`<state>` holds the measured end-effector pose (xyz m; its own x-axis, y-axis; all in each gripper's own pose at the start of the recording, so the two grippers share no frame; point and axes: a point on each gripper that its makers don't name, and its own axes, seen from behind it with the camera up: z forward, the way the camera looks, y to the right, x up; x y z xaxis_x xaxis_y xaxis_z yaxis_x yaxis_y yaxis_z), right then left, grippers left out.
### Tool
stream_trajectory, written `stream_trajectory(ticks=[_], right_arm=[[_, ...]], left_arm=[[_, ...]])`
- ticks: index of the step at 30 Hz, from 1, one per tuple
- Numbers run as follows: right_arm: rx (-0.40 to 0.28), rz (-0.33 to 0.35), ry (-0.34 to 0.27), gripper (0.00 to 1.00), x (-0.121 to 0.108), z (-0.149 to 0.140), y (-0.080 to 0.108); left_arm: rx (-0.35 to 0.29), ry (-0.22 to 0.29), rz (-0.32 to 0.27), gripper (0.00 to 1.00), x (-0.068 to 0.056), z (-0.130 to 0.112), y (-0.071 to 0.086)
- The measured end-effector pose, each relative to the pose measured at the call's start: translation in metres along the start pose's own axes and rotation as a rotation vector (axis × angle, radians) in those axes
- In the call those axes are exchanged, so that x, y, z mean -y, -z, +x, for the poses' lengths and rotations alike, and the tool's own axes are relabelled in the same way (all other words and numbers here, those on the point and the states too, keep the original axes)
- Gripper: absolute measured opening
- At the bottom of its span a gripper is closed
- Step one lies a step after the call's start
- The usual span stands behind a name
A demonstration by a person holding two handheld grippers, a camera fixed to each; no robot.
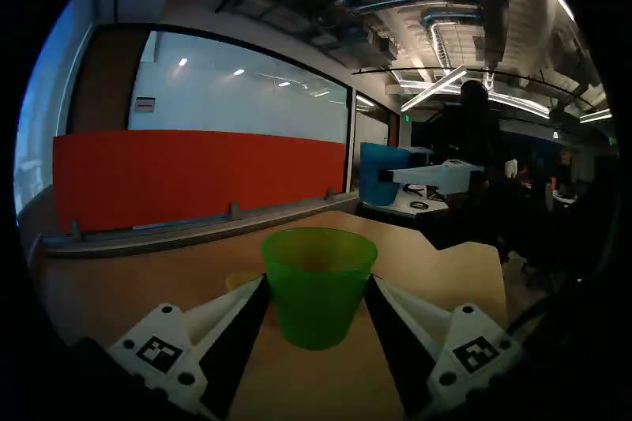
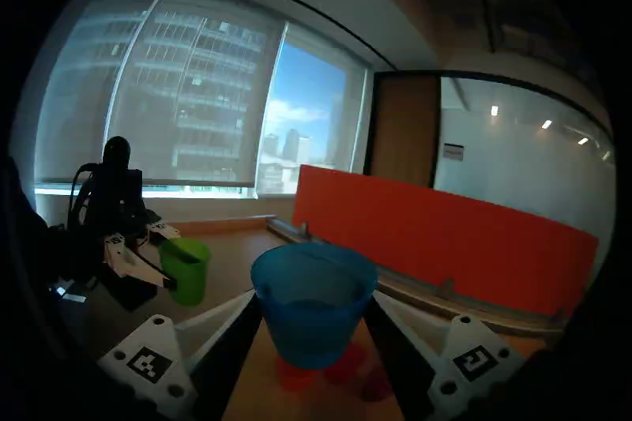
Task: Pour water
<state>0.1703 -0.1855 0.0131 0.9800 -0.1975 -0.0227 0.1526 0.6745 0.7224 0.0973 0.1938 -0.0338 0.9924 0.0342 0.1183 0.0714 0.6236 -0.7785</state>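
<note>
Blue cup (image 2: 314, 310), green cup (image 1: 319, 287): translucent, upright

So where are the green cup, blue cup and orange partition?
green cup (image 1: 319, 295), left gripper view, front wall.
blue cup (image 2: 313, 318), right gripper view, front wall.
orange partition (image 1: 197, 172), left gripper view, panel face.

One cup (image 1: 319, 298) sits between the fingers of the left gripper (image 1: 318, 285), touching both, above the desk (image 1: 142, 279). Just behind one fingertip, on the desk, a small object (image 1: 239, 279) peeks out, too hidden to tell what it is. A partition (image 1: 197, 176) runs along the desk's far edge, with a glass wall (image 1: 237, 97) behind it. The other cup (image 2: 314, 318) sits between the fingers of the right gripper (image 2: 314, 306), and below it a few small round things (image 2: 296, 374) lie on the desk. Seen from the right gripper view, the left gripper and its cup stand off to the left, the partition lies to the right, and a window (image 2: 197, 105) is behind
</note>
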Motion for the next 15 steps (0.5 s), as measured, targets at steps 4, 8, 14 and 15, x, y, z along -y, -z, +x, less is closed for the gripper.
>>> stream_trajectory(ticks=[4, 8, 14, 15], right_arm=[[-0.005, 0.013, 0.022, 0.87, 0.003, 0.008, -0.005], [-0.015, 0.018, 0.043, 0.87, 0.004, 0.017, -0.01], [-0.029, 0.026, 0.068, 0.87, 0.004, 0.031, -0.018], [-0.03, 0.028, 0.073, 0.87, 0.004, 0.033, -0.019]], left_arm=[[0.005, -0.003, -0.003, 0.82, -0.001, -0.001, -0.001], [0.005, 0.0, -0.009, 0.82, -0.003, -0.001, -0.002], [0.01, 0.001, -0.02, 0.82, -0.006, -0.003, -0.005], [0.011, -0.001, -0.022, 0.82, -0.007, -0.004, -0.006]])
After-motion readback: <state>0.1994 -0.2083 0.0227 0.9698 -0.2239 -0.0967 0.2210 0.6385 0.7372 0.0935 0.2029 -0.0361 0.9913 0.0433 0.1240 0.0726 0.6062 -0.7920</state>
